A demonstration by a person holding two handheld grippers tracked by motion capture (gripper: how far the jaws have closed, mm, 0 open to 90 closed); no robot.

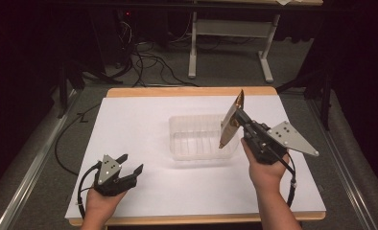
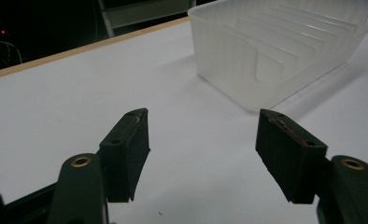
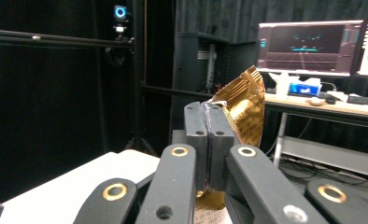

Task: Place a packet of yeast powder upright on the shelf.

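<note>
Over the clear tub (image 1: pixel 196 138), right gripper (image 1: pixel 240 117) clamps a raised gold packet (image 1: pixel 231 120); left gripper (image 1: pixel 132 164) rests released.

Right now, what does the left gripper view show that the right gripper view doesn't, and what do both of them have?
Left gripper view: the clear plastic tub standing on the white sheet, and the left claw open with nothing between its jaws. Right gripper view: the right claw shut on a gold wrapper, held up in front of monitors on a desk. Both: a stretch of the white table top and a dark background.
</note>
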